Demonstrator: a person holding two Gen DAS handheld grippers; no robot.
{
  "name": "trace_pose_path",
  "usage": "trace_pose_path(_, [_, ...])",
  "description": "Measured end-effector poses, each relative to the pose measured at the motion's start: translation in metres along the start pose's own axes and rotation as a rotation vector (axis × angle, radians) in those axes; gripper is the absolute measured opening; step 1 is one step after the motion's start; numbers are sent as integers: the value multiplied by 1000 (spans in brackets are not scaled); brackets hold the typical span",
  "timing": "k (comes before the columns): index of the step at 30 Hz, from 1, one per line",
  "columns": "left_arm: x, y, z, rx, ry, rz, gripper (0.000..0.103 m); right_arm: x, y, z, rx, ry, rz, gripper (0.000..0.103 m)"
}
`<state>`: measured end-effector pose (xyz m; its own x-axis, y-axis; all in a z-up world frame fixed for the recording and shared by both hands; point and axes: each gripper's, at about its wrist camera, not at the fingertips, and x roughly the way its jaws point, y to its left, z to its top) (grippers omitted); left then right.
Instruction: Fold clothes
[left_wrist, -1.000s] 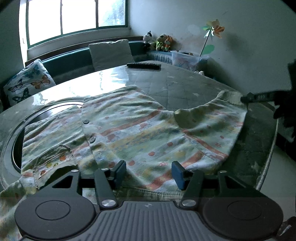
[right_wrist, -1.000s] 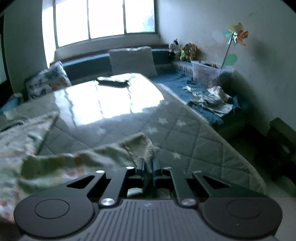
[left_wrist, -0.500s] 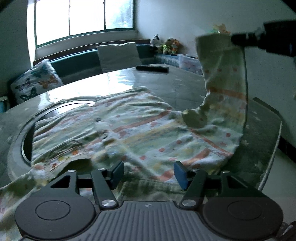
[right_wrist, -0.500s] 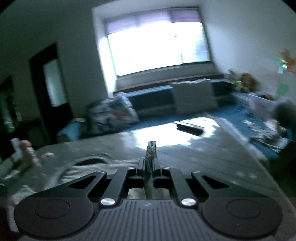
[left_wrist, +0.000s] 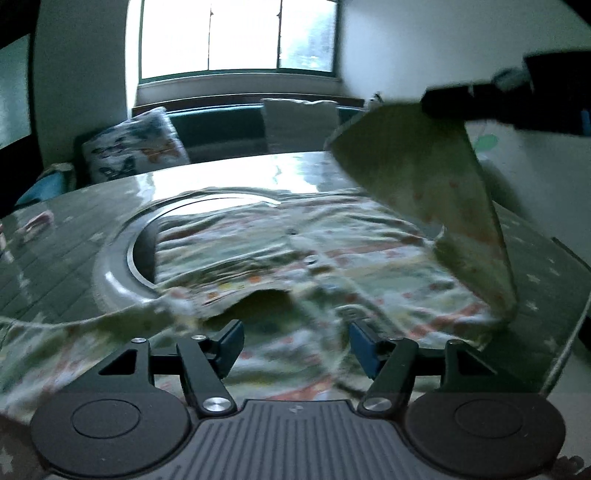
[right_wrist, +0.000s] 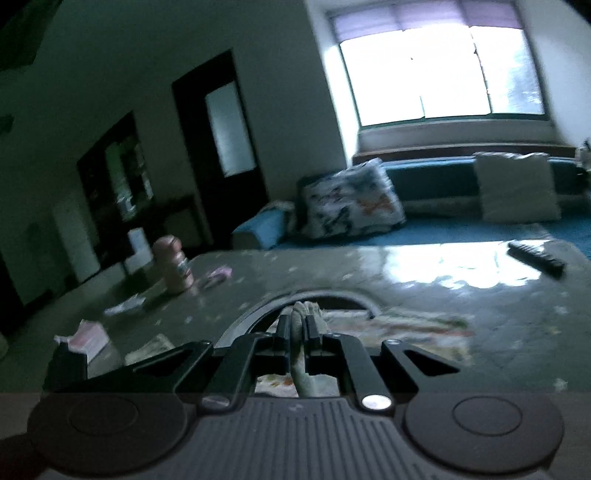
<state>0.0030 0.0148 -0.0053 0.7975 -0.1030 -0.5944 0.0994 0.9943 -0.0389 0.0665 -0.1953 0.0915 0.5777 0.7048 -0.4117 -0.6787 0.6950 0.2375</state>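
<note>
Left wrist view: a pale green, orange-striped, buttoned cotton shirt (left_wrist: 332, 266) lies spread on a grey quilted round table (left_wrist: 66, 236), its body at the centre and partly over a round chrome-rimmed recess (left_wrist: 122, 266) at 9 o'clock. The left gripper (left_wrist: 295, 347) hovers low at 6 o'clock above the shirt's near hem, its blue-padded jaws spread wide with nothing between them. At 2 o'clock the shirt's right sleeve (left_wrist: 436, 173) hangs lifted in the air, pinched by the black right gripper (left_wrist: 436, 101).

Right wrist view: the right gripper (right_wrist: 298, 325) has its jaws closed on the sleeve cuff (right_wrist: 300, 354), a strip of cloth standing between them. The shirt's body (right_wrist: 406, 328) shows below at 4 o'clock. A pink bottle (right_wrist: 175, 267) stands at 9 o'clock and a black remote control (right_wrist: 535, 256) lies at 3 o'clock.

Progress, as a judgement: the fold is partway. One sleeve is being carried inward over the body; the body is flat and unfolded, and the other sleeve looks unfolded at 8 o'clock, though blurred.

Compared with a second ago: the sleeve then lay flat on the table edge; it is now raised high and swung toward the centre, and the right camera has turned leftward.
</note>
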Motion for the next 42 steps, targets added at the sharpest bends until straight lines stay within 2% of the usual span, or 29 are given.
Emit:
trace_pose_path(8, [-7, 24, -6, -53, -11, 59, 67, 39, 29, -32, -40, 102, 84, 7])
trace_pose_path(9, [-8, 27, -6, -59, -12, 64, 67, 43, 31, -35, -40, 113, 94, 10])
trace_pose_path(14, [-13, 41, -7, -84, -20, 90, 67, 51, 40, -49, -49, 165, 130, 12])
trace_pose_path(17, [-16, 46, -7, -93, -29, 99, 67, 40, 36, -52, -73, 176, 118, 21])
trace_pose_path(18, [-18, 48, -6, -97, -32, 100, 66, 36, 33, -54, -79, 182, 103, 23])
trace_pose_path(22, [-19, 48, -5, -97, -38, 83, 65, 23, 10, -66, -67, 223, 10, 23])
trace_pose_path(29, [-13, 33, -2, -57, -38, 12, 56, 2, -39, -96, 16, 285, -168, 23])
trace_pose_path(33, [-7, 23, -2, -28, -26, -23, 54, -5, -58, -110, 51, 327, -236, 23])
trace_pose_path(37, [1, 13, -1, -6, -10, -46, 47, -6, -64, -106, 39, 319, -249, 23])
trace_pose_path(42, [10, 7, 0, 7, 8, -57, 38, 14, -64, -87, 2, 260, -235, 23])
